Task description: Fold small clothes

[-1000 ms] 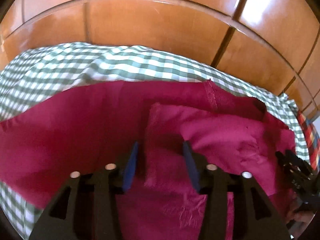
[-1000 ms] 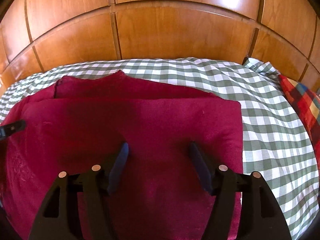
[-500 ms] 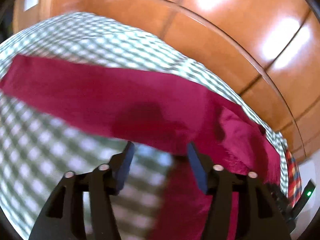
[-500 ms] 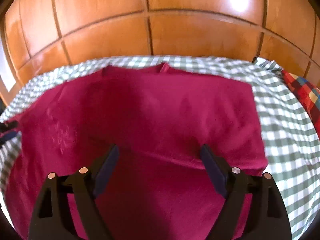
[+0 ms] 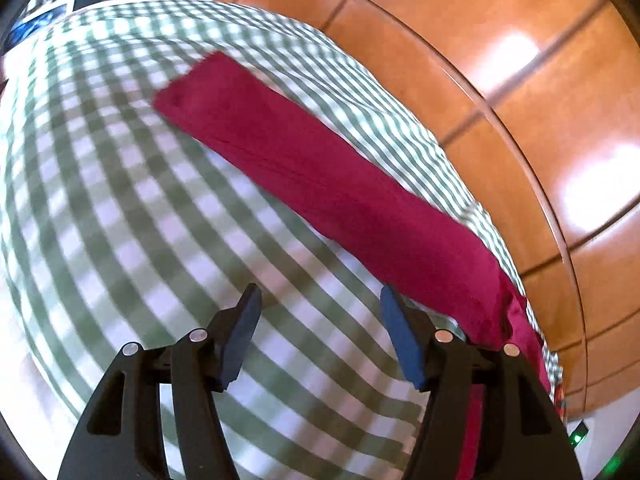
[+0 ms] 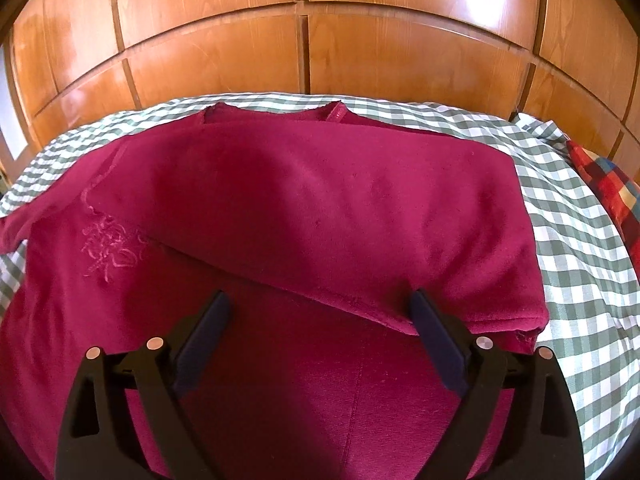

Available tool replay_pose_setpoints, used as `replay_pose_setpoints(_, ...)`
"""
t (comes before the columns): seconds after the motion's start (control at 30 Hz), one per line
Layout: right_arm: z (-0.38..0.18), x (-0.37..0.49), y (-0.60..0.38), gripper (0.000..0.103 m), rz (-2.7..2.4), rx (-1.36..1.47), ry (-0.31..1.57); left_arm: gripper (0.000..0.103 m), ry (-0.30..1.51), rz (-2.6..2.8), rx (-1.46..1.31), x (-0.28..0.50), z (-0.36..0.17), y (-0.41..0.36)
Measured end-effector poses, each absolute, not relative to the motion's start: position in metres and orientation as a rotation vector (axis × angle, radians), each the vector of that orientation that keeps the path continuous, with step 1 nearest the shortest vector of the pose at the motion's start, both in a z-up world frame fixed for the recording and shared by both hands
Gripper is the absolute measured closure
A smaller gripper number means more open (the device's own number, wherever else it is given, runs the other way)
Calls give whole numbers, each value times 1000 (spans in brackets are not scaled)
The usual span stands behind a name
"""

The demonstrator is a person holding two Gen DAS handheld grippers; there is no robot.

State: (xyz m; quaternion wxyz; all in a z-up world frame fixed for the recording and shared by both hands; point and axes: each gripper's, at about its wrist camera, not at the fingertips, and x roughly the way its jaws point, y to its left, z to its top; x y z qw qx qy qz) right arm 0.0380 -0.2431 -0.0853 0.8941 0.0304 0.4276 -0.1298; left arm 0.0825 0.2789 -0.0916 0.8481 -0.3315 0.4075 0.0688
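The left view is blurring with motion, and the left tool's [image 5: 318, 312] frame is hiding the near end of the crimson garment [image 6: 320, 220]. It is lying on a green-checked bed [image 6: 580, 240] before wooden panels [image 6: 304, 52], stretching diagonally. Both tools are standing spread, the right tool [image 6: 320, 312] gripping nothing.
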Motion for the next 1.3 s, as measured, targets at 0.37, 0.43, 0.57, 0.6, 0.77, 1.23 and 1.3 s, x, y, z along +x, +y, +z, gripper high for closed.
replay_pose_setpoints(0.37, -87, 39, -242, 11, -271, 58, 889, 47, 795, 265, -883, 93, -103, 344)
replay_pose_setpoints(0.43, -86, 38, -243, 11, -271, 59, 889, 47, 785, 318, -896, 99, -106, 356)
replay_pose_setpoints(0.57, -86, 38, -243, 11, -271, 58, 889, 47, 759, 384, -935, 113, -106, 382)
replay_pose_setpoints(0.6, -86, 38, -242, 11, -272, 57, 890, 48, 761, 398, -924, 119, -106, 386)
replay_pose_setpoints(0.77, -87, 39, -243, 10, -272, 50, 893, 63, 808, 484, -837, 157, -111, 396)
replay_pose_setpoints(1.23, -87, 38, -243, 9, -272, 50, 890, 97, 680, 26, -611, 180, -7, 251)
replay_pose_setpoints(1.3, -87, 39, -243, 9, -271, 52, 889, 97, 681, -86, -570, 179, 5, 204)
